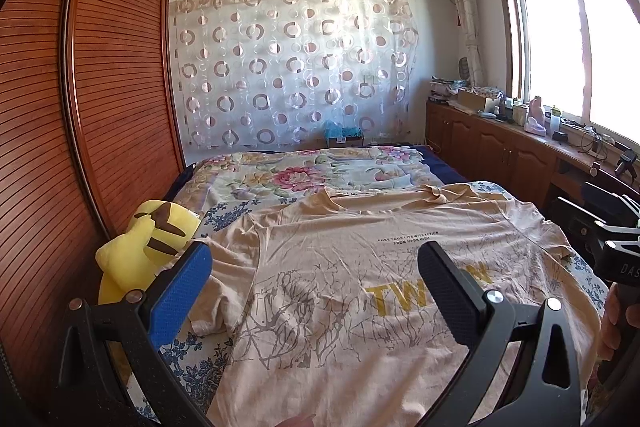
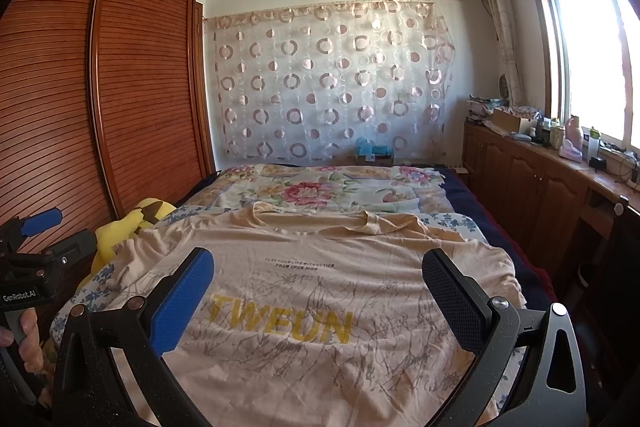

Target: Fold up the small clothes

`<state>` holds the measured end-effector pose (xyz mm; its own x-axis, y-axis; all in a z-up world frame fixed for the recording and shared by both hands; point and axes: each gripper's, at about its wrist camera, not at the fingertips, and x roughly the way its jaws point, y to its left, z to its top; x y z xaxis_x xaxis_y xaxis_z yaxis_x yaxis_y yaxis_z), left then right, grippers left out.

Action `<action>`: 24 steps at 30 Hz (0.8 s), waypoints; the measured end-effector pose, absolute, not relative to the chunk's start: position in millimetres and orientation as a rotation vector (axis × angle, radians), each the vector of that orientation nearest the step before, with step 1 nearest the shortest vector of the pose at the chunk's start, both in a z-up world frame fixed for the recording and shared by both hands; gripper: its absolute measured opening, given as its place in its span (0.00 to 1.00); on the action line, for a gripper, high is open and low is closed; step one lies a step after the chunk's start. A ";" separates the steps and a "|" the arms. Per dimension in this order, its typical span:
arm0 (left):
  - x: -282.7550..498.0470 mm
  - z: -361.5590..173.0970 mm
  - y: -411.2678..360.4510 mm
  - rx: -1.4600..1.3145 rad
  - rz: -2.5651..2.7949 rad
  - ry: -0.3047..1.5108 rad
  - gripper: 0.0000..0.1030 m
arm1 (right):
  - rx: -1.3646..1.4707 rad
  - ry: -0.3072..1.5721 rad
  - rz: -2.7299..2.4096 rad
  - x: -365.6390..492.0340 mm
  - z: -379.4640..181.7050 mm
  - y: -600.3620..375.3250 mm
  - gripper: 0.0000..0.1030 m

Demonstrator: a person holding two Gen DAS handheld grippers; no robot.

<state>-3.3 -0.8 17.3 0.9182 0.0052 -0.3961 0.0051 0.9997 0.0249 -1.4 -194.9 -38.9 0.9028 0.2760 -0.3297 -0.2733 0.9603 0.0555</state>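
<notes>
Your wardrobe point(image 1: 80, 99) of slatted brown wood fills the left side of both views, and the bed point(image 2: 460, 195) runs from it toward the far wall, where a circle-patterned curtain point(image 1: 292, 67) hangs. A floral quilt point(image 1: 304, 175) covers the far half of the bed, and a blue-flowered sheet point(image 1: 192, 355) shows under the near half. Your task piece, a beige T-shirt point(image 1: 328, 307), lies spread flat on that near half with its collar point(image 2: 372, 223) pointing to the far wall and the yellow lettering "TWEUN" point(image 2: 280, 319) facing up; its left sleeve is bunched into folds near the bed's left edge. A yellow plush toy point(image 1: 136, 251) sits between the shirt and the wardrobe. You hold your left gripper point(image 1: 316, 267) above the shirt's left half with its jaws spread wide and nothing between them. Your right gripper point(image 2: 320, 275) hangs over the chest print, equally wide apart and holding nothing.
</notes>
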 end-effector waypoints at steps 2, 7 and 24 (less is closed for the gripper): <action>-2.4 19.7 -0.2 0.028 0.000 0.406 1.00 | 0.008 0.342 0.285 -0.8 -38.8 -194.7 1.00; -5.6 17.6 -2.3 0.025 -0.001 0.404 1.00 | 0.008 0.340 0.284 -0.4 -38.8 -194.4 1.00; -5.6 43.1 -6.1 0.034 -0.006 0.391 1.00 | 0.008 0.339 0.282 0.1 -39.1 -193.8 1.00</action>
<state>-5.6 -6.1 43.1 0.9247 0.0003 -0.3807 0.0129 0.9994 0.0320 0.1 -193.8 -39.1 0.9043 0.2747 -0.3268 -0.2718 0.9608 0.0553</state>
